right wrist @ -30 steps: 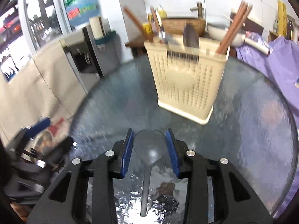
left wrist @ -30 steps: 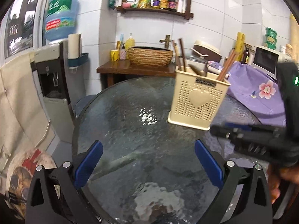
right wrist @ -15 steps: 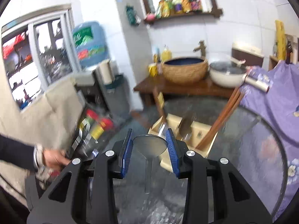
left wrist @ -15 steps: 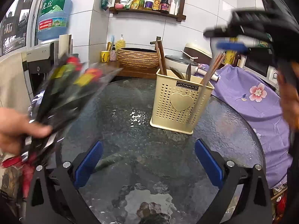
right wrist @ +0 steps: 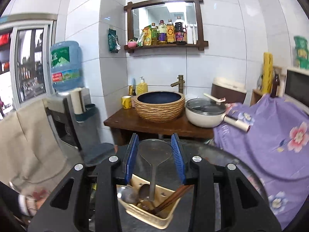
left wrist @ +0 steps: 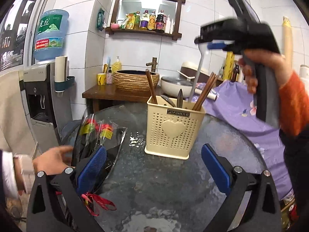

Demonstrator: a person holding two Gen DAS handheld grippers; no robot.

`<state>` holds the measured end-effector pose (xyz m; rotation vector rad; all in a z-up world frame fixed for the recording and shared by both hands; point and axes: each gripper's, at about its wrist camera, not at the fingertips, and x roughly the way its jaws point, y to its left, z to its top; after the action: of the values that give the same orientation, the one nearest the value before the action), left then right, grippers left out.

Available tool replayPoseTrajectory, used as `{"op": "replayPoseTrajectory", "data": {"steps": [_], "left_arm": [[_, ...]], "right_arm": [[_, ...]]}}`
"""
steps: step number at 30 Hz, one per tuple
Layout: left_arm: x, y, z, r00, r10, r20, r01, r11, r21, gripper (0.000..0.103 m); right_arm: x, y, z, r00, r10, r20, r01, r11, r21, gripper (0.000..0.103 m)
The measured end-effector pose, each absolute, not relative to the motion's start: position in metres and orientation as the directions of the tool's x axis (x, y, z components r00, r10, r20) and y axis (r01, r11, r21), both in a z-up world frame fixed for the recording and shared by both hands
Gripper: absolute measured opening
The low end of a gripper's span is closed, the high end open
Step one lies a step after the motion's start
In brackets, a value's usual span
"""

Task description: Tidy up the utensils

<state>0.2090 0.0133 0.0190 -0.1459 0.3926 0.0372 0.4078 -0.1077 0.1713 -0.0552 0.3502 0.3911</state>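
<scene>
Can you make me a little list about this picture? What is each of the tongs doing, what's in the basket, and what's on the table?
right tongs: shut on the clear spoon, handle pointing down over the basket
left tongs: open, nothing between them
basket: cream, heart on front, holds chopsticks and metal spoons
table: round glass
also on table: wrapped flowers, another hand beside them
</scene>
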Motion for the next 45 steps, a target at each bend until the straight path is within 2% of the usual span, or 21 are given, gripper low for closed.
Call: {"op": "replayPoseTrajectory", "data": {"steps": [4,13,20,21,23,24,25,29,33,37,45], "left_arm": [[0.210,0.009,0.016,0.928,-0.022,-0.371,-0.046,0.984,-0.174,0.097],[0.215,-0.003,0.008,0.921,-0.032,-0.389,-0.029,0.988,-0.150,0.097],[0.210,-0.002,0.004,0.919,-0.038,-0.393,-0.028,0.987,-0.161,0.097],[0.209,-0.002,0.004,0.919,-0.040,-0.393,-0.027,0.986,-0.164,0.097],[0.208,-0.001,0.004,0.919,-0.038,-0.391,-0.027,0.987,-0.161,0.097],[0.207,-0.001,0.005,0.921,-0.035,-0.389,-0.030,0.987,-0.158,0.097],[0.206,-0.001,0.006,0.922,-0.031,-0.386,-0.032,0.987,-0.156,0.097],[0.197,0.003,0.012,0.932,-0.017,-0.361,-0.044,0.986,-0.158,0.097],[0.185,0.005,0.024,0.944,0.000,-0.329,-0.048,0.989,-0.138,0.097],[0.166,0.006,0.038,0.960,0.009,-0.280,-0.046,0.991,-0.127,0.097],[0.119,-0.007,0.055,0.977,-0.009,-0.215,-0.001,0.999,-0.047,0.097]], "right_arm": [[0.418,-0.107,0.147,0.862,0.339,-0.378,-0.369,0.929,-0.007,0.036],[0.426,-0.097,0.082,0.821,0.324,-0.470,-0.383,0.923,-0.031,0.036],[0.423,-0.088,0.057,0.821,0.306,-0.482,-0.388,0.919,-0.078,0.036],[0.423,-0.087,0.056,0.819,0.306,-0.485,-0.389,0.918,-0.078,0.038],[0.420,-0.086,0.053,0.822,0.307,-0.479,-0.391,0.917,-0.083,0.051],[0.417,-0.087,0.054,0.829,0.305,-0.468,-0.385,0.919,-0.085,0.062],[0.413,-0.089,0.055,0.837,0.306,-0.453,-0.381,0.921,-0.081,0.066],[0.392,-0.098,0.067,0.853,0.328,-0.407,-0.382,0.923,-0.056,0.066],[0.361,-0.113,0.080,0.863,0.346,-0.367,-0.378,0.926,-0.015,0.088],[0.316,-0.138,0.089,0.879,0.351,-0.323,-0.362,0.932,0.026,0.095],[0.203,-0.187,0.084,0.894,0.359,-0.267,-0.364,0.931,0.032,0.098]]}}
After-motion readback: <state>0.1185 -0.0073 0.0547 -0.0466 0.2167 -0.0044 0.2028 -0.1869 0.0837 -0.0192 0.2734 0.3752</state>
